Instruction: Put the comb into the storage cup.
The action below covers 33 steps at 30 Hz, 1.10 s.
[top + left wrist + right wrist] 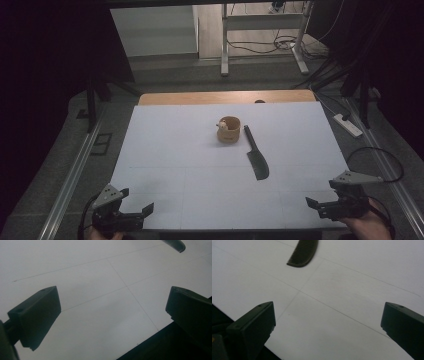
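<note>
Both tools (142, 212) (315, 205) sitting open at counter (175, 150) edge; comb (256, 152) looking light, stiff, flat, so pinching its handle.

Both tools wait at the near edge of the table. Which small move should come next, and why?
Probably advance the right tool toward the dark comb. Its jaws stand open, it holds nothing, and the comb lies nearer to it than to the left tool, beside the wooden cup.

near table: bare between my grippers, free pass
centre: comb (256, 154) beside cup (229, 129), the obstacles
sides: table (165, 150) open
</note>
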Each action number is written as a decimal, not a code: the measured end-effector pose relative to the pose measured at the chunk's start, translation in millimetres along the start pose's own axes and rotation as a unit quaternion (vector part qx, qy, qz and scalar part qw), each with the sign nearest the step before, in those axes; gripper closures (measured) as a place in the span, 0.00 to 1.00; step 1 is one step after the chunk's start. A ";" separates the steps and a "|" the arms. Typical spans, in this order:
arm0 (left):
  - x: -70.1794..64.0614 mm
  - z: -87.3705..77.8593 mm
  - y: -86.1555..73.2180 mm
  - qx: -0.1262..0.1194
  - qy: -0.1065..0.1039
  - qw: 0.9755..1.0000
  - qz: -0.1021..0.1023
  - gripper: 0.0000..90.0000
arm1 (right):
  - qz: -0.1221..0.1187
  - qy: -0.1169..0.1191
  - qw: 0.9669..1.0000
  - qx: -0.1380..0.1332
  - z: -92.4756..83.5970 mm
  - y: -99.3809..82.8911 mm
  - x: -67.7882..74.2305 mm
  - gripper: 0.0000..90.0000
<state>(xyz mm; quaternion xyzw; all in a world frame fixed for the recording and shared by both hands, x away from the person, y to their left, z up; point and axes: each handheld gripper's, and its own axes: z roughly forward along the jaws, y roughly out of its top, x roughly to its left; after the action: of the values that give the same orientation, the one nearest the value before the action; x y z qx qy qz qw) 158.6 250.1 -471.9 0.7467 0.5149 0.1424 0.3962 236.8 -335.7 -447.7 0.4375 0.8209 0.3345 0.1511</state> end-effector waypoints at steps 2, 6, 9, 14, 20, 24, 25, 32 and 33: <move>0.3 -0.1 -0.1 -0.001 -0.001 1.000 -0.002 0.00 | -0.004 0.010 1.000 0.001 1.0 4.1 0.4 0.00; 0.9 -0.2 -0.3 -0.002 -0.002 1.000 -0.004 0.00 | -0.016 0.015 1.000 -0.005 3.1 9.5 2.5 0.00; 1.6 -0.5 -0.3 -0.002 -0.004 1.000 -0.006 0.00 | -0.016 0.018 1.000 0.001 6.4 12.2 2.4 0.00; 1.6 -0.2 -0.2 -0.002 -0.004 1.000 -0.005 0.01 | -0.011 0.024 1.000 -0.007 9.1 15.0 1.8 0.00; 1.8 0.0 -0.1 -0.002 -0.005 1.000 -0.005 0.01 | -0.021 0.031 0.999 -0.010 12.5 25.6 2.4 0.00; 2.0 0.2 0.0 -0.003 -0.006 1.000 -0.006 0.01 | -0.023 0.028 0.999 -0.012 16.5 33.0 3.5 0.00; 1.9 0.2 0.1 -0.002 -0.006 1.000 -0.005 0.01 | -0.024 0.028 0.999 -0.011 18.2 34.2 3.8 0.00; 2.6 0.1 0.1 -0.002 -0.009 1.000 -0.006 0.01 | -0.027 0.039 0.999 -0.001 29.2 40.2 6.6 0.00; 2.6 0.1 0.1 -0.002 -0.009 1.000 -0.006 0.01 | -0.029 0.040 0.999 0.001 29.9 41.4 7.0 0.00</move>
<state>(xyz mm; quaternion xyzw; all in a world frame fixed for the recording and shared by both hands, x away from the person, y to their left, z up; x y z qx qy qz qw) 159.9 252.3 -472.4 0.7438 0.5156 0.1345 0.4035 274.5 -301.3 -441.0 0.3996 0.8391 0.3463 0.1279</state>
